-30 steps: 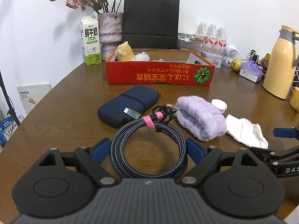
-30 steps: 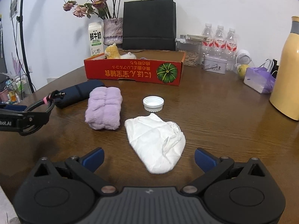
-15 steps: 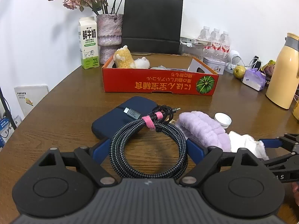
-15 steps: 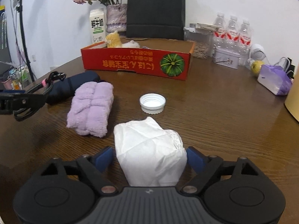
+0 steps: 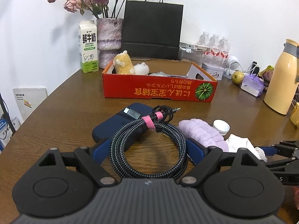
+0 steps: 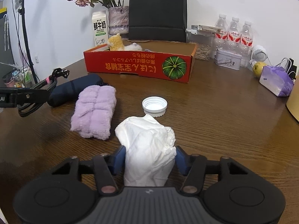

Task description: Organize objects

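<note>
Two pairs of tongs are loaded, and what matters for both is that the red box lies straight ahead along the line each points.

From the left wrist view, the left tongs (image 5: 148, 146) grip the coiled cable (image 5: 148, 145): its braided loop sits squeezed between the two blue pads in the lower middle of the frame, raised off the table (image 5: 65, 102), with the pink strap and plug end pointing up the frame. The red box (image 5: 158, 90) stands in the upper middle, its long side square across the view, a dark blue pouch (image 5: 119, 125) between it and the tongs. The purple towel (image 5: 201, 133) and white cap (image 5: 221, 127) lie to the right.

From the right wrist view, the right tongs (image 6: 148, 157) have just been closing, and the crumpled white tissue (image 6: 149, 145) now stands bunched between the pads, which touch both its sides. Its long axis runs up the frame, toward the white cap just beyond its tip. The red box sits further up, in the upper middle, slightly left of centre. The left tongs, at the left edge, look nearer the box's left end.
</note>
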Motion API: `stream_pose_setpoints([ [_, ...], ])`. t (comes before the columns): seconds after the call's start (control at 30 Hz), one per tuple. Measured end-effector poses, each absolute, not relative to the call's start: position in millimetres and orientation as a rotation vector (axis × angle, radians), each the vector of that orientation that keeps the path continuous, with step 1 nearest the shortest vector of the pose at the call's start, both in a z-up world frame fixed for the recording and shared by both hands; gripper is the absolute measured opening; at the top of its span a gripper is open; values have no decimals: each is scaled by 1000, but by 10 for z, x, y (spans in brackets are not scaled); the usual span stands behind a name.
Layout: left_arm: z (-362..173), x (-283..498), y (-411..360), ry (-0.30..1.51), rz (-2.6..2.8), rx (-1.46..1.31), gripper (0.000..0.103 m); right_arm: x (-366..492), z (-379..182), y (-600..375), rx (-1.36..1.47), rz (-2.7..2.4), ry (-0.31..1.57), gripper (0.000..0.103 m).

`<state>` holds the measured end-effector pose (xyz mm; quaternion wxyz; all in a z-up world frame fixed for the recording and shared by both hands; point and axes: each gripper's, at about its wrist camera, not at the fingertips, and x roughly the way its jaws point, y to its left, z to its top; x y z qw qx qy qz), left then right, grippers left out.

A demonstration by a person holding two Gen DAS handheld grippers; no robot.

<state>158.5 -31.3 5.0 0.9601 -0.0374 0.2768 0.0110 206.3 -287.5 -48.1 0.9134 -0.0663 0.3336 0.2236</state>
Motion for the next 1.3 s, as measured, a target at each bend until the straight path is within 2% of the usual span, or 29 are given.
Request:
stream_pose_setpoints([
  [0.57, 270, 1701, -327, 503, -23, -88, 88, 2108, -66, -2714, -120, 464, 574, 53],
  [1.3, 648, 2554, -270, 393, 5, -114, 88, 2896, 366, -2171, -99, 465, 448, 53],
])
